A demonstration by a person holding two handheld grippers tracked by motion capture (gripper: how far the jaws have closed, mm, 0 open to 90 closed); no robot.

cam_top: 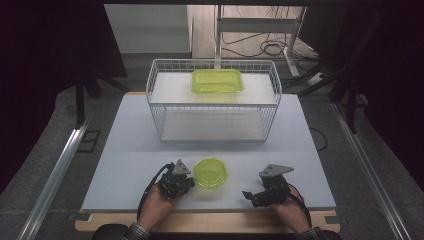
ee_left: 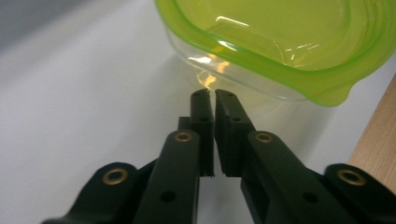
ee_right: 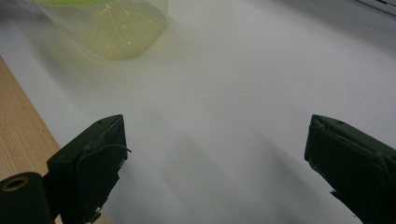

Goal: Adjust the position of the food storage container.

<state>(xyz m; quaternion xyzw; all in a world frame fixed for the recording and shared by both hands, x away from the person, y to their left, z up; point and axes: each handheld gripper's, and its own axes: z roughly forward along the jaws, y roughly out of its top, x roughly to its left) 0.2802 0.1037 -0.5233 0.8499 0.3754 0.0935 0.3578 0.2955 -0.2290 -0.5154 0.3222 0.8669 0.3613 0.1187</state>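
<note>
A round, clear container with a lime-green lid (cam_top: 210,172) stands on the white table top (cam_top: 125,145) near its front edge. In the left gripper view the container (ee_left: 280,42) is just beyond the jaw tips and apart from them. My left gripper (cam_top: 190,182) (ee_left: 213,95) is right beside the container's left side, shut, with a thin slit between its jaws and nothing in it. My right gripper (cam_top: 249,195) (ee_right: 217,135) rests to the container's right, open wide over bare table. The container (ee_right: 119,28) lies well ahead of it.
A white wire basket (cam_top: 155,100) stands at the back middle of the table, with a rectangular green-lidded container (cam_top: 217,80) lying on its top. A wooden strip (cam_top: 210,222) runs along the table's front edge. Desk legs and cables are on the floor behind.
</note>
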